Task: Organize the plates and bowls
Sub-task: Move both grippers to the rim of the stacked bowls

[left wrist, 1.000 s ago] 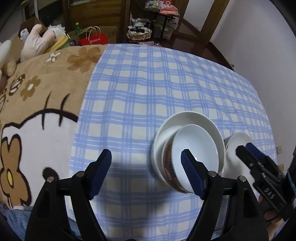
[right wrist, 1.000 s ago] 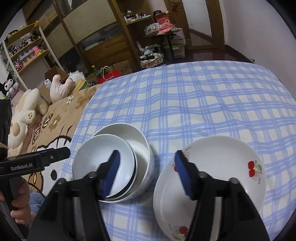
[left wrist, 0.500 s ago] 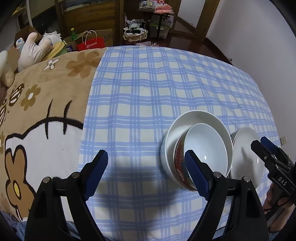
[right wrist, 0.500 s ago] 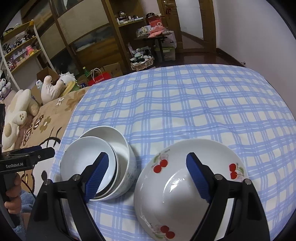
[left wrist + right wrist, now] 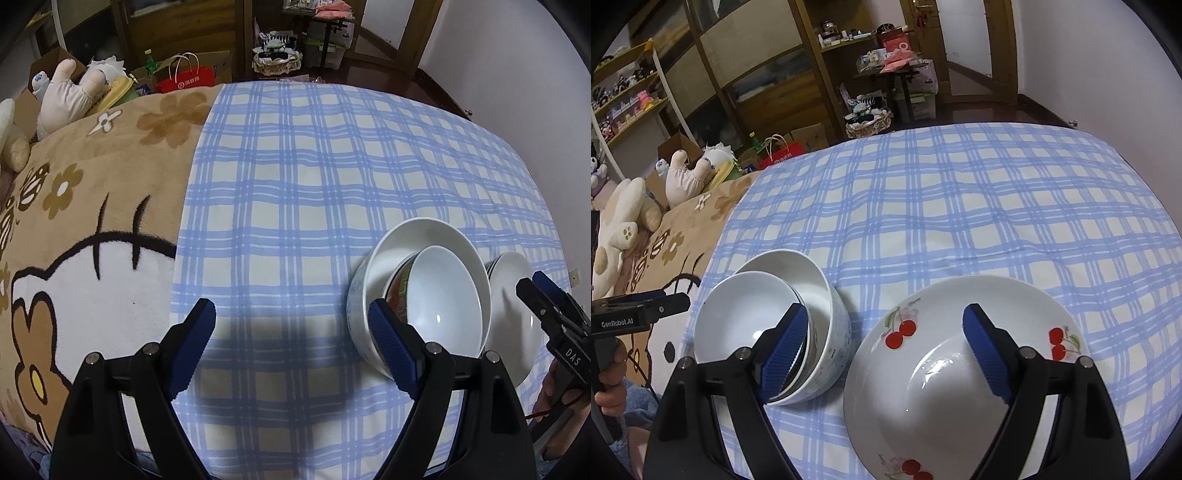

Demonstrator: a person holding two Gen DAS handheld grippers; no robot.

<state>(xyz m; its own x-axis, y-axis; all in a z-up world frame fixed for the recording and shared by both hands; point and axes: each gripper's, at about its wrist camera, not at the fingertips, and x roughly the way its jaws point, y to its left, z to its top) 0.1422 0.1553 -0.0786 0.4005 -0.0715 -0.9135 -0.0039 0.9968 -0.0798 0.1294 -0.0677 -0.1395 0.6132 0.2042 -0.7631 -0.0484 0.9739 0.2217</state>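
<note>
A small white bowl [image 5: 746, 317] with a red-patterned outside [image 5: 400, 291] leans inside a larger white bowl [image 5: 417, 236], seen again in the right wrist view [image 5: 827, 306], on the blue checked cloth. Just right of them lies a white plate with cherry prints [image 5: 934, 398]; its rim shows in the left wrist view [image 5: 513, 314]. My right gripper [image 5: 886, 349] hangs open above the plate's near left part, nothing between its pads. My left gripper [image 5: 293, 347] stands open over bare cloth, its right finger [image 5: 393, 347] in front of the bowls' near edge. Each gripper shows in the other's view: right [image 5: 554, 306], left [image 5: 646, 306].
A tan plush blanket [image 5: 92, 221] with a cartoon print covers the left side of the bed. Stuffed toys [image 5: 624, 218] lie beyond it. Past the cloth's far edge are shelves, a red bag [image 5: 192, 79] and a basket [image 5: 866, 122]. A white wall runs along the right.
My right gripper's jaws have spread wider above the cherry plate and pulled back a little. My left gripper has drifted left, so the bowls sit further right in its view.
</note>
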